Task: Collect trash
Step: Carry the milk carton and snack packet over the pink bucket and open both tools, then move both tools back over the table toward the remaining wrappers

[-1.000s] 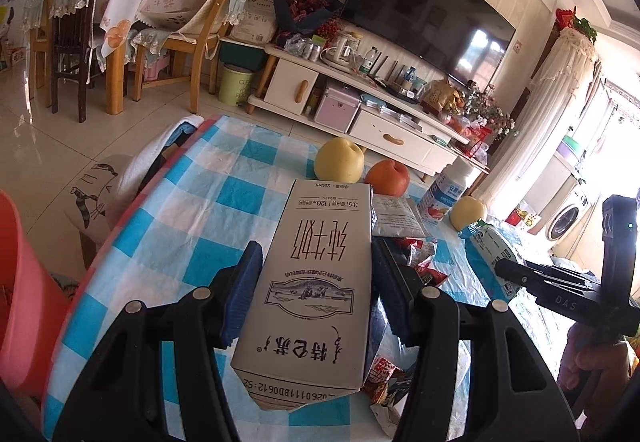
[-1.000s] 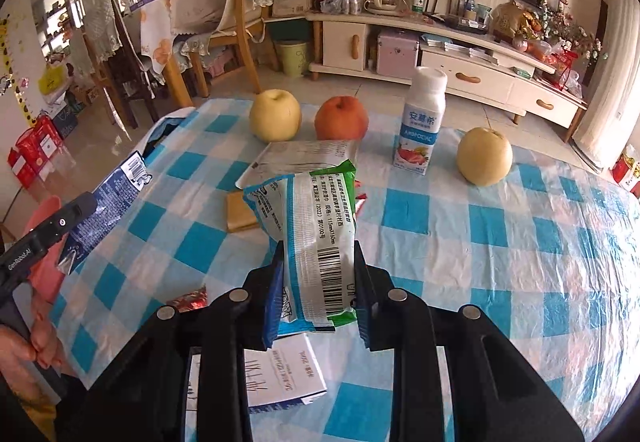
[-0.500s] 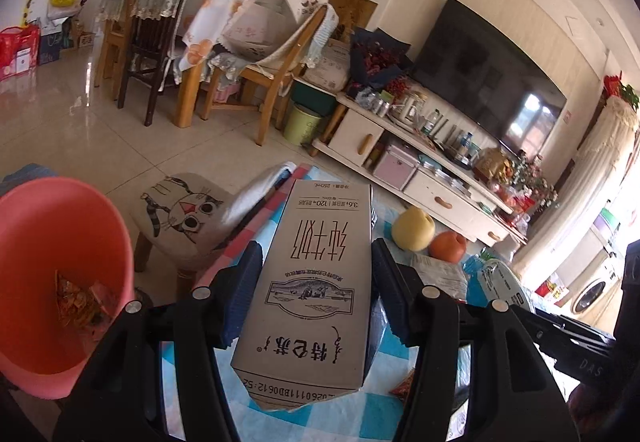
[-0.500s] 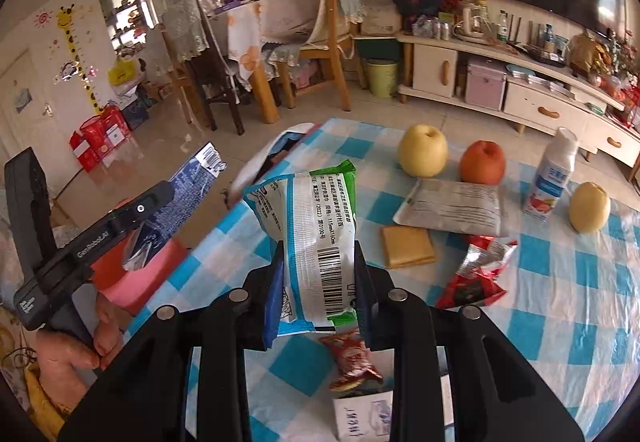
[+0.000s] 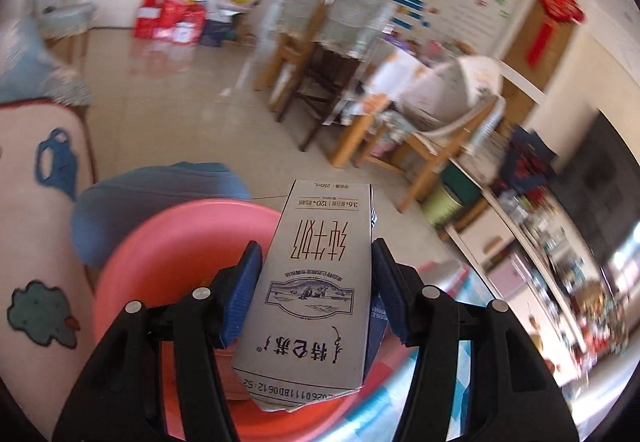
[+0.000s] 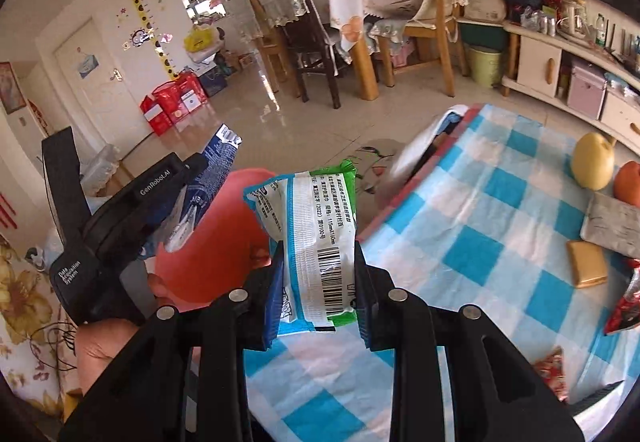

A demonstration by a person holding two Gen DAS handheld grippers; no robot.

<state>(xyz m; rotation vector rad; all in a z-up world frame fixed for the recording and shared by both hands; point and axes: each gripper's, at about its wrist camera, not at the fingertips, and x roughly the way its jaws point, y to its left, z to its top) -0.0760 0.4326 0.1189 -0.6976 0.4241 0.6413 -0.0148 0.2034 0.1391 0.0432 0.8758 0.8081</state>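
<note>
My left gripper [image 5: 316,282] is shut on a grey milk carton [image 5: 316,282] and hangs over a pink bin [image 5: 176,238] beside the table. In the right wrist view the same left gripper [image 6: 188,201], held by a hand, carries the carton [image 6: 216,161] above the pink bin [image 6: 224,238]. My right gripper [image 6: 318,278] is shut on a white, blue and green snack wrapper [image 6: 316,234], at the table's left edge, just right of the bin.
On the blue checked tablecloth [image 6: 480,250] lie a yellow pear [image 6: 592,161], an orange fruit [image 6: 628,183], a grey packet [image 6: 612,222], a tan biscuit [image 6: 588,262] and red wrappers [image 6: 624,306]. A cushioned stool [image 6: 376,165] stands by the table. Wooden chairs [image 6: 400,21] and a TV cabinet [image 6: 560,61] are beyond.
Both grippers swung left from over the table to its edge, still holding their items. The left one now has the pink bin under the carton; the right one reached the table's edge beside the bin.
</note>
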